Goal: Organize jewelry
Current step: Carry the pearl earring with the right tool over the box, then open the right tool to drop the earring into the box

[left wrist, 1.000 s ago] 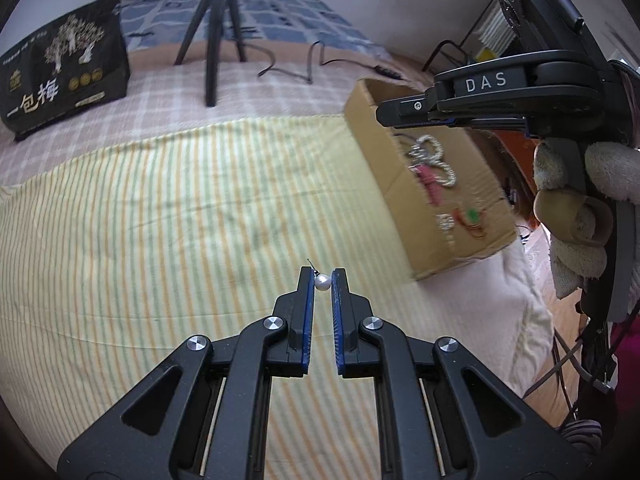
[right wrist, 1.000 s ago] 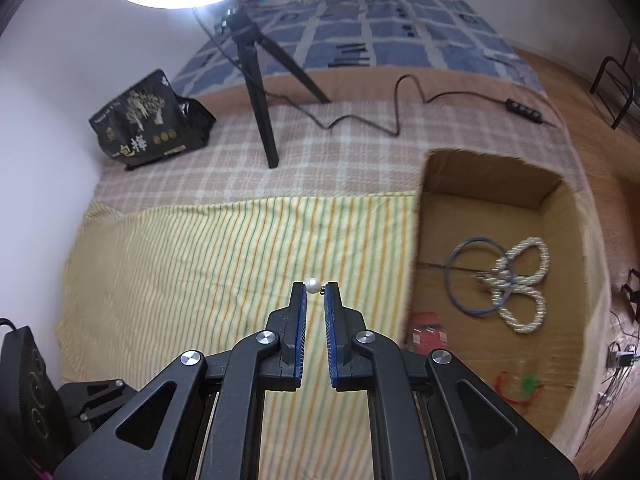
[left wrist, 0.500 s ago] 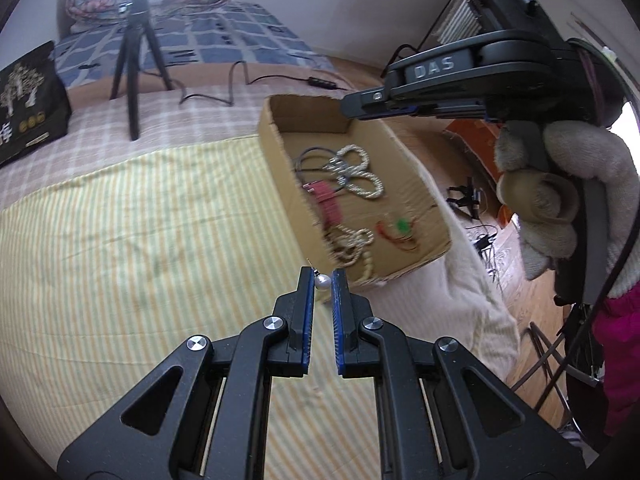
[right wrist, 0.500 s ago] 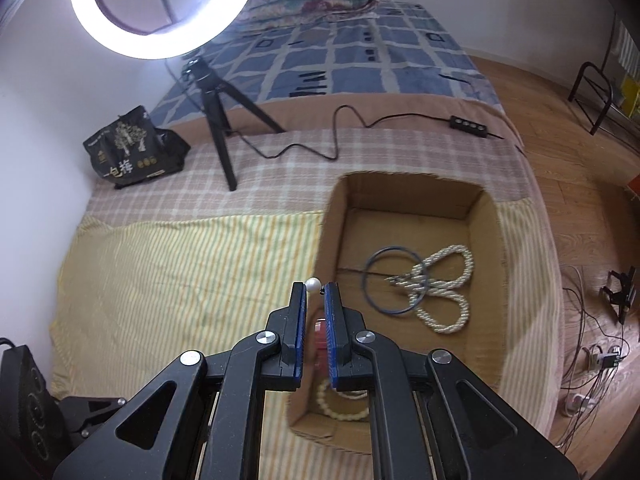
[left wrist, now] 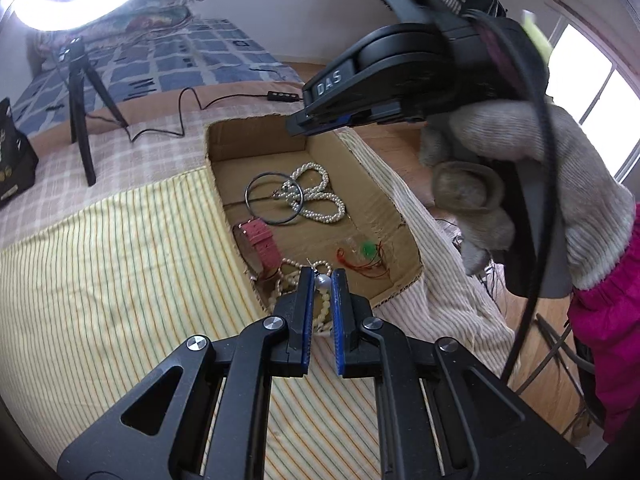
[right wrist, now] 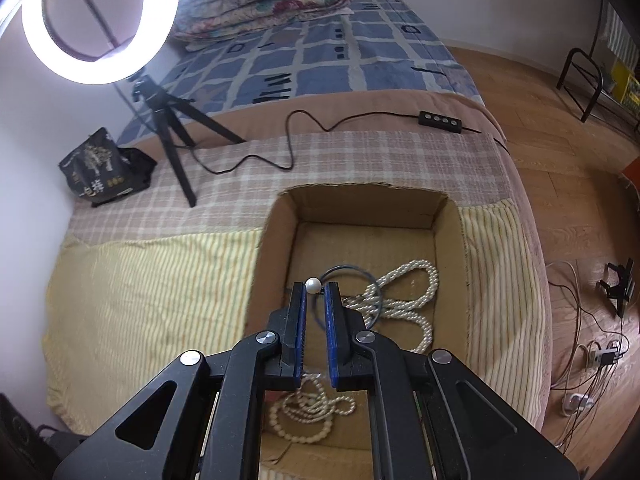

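A: What does the left gripper (left wrist: 321, 278) hold?

B: A pearl earring (left wrist: 322, 281), pinched between the tips of its blue pads, above the near corner of the cardboard box (left wrist: 218, 184).

A: And the right gripper (right wrist: 313, 289)?

B: Its jaws stand narrow around a second pearl earring (right wrist: 312, 285) right at the tips, over the inside of the cardboard box (right wrist: 272, 236).

A: What lies in the box?

B: A long pearl necklace (right wrist: 404, 296) looped over a dark ring (right wrist: 374, 284), and a shorter bead strand (right wrist: 308, 416) nearer the gripper. The left view also shows a pink watch strap (left wrist: 260, 246) against the near wall and a red cord with a green bead (left wrist: 366, 254).

A: Where does the box sit?

B: On a yellow striped cloth (right wrist: 152, 292) spread over the bed (right wrist: 360, 64), near a ring light (right wrist: 96, 20) on its tripod (right wrist: 176, 136).
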`<state>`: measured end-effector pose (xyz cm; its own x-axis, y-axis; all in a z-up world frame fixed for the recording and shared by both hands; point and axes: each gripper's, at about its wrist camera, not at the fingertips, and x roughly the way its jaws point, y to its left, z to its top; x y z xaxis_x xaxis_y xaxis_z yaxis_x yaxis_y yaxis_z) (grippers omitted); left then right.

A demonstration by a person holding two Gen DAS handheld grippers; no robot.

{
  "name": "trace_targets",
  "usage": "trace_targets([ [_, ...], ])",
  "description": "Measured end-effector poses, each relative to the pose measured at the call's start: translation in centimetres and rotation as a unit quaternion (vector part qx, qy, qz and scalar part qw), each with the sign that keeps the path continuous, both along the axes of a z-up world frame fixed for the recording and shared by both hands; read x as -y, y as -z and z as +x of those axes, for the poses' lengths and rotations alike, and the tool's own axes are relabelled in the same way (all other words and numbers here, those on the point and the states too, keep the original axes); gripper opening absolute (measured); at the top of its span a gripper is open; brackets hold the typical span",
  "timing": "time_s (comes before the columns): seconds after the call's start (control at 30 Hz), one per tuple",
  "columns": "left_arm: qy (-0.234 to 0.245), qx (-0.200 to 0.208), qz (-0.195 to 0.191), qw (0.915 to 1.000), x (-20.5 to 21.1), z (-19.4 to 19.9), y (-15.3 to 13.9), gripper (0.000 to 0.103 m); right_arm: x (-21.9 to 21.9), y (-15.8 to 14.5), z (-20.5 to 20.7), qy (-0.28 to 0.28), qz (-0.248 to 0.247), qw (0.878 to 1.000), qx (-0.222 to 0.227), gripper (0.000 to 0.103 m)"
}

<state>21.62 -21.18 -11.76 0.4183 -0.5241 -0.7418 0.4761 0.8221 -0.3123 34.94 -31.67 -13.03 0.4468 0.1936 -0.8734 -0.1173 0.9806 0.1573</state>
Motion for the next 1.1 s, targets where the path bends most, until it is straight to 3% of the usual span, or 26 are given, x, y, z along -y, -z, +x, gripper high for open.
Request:
trace_targets([
  [0.3, 0.009, 0.004, 0.014, 0.9999, 1.7, 0.6, 0.9, 0.007, 2.6, 1.5, 1.7, 0.023, 0.011, 1.000, -0.009, 0.008],
  [0.73, 0.009, 0.020, 0.024, 0.9995, 2.3, 0.4, 0.6, 0.007, 3.0, 1.8, 2.2, 0.025, 0.009, 1.000, 0.000, 0.009],
  [0.77, 0.009, 0.022, 0.025, 0.9994, 2.3, 0.4, 0.5, 0.007, 3.0, 1.8, 2.2, 0.025, 0.008, 1.000, 0.001, 0.011],
  [0.9, 0.008, 0.028, 0.035, 0.9990, 2.4, 0.2, 0.3, 0.010, 3.0, 1.4, 1.9, 0.026, 0.003, 1.000, 0.013, 0.046],
  [0.97, 0.008, 0.034, 0.037, 0.9987, 2.4, 0.1, 0.2, 0.038, 3.0, 1.1, 1.7, 0.024, 0.004, 0.999, 0.021, 0.053],
  [1.03, 0.004, 0.043, 0.040, 0.9983, 2.3, -0.1, 0.0, 0.045, 2.9, 1.0, 1.7, 0.020, 0.003, 1.000, 0.023, 0.067],
  [1.1, 0.002, 0.046, 0.046, 0.9979, 2.3, -0.1, 0.0, 0.047, 2.7, 0.8, 1.5, 0.019, -0.006, 0.999, 0.029, 0.069],
])
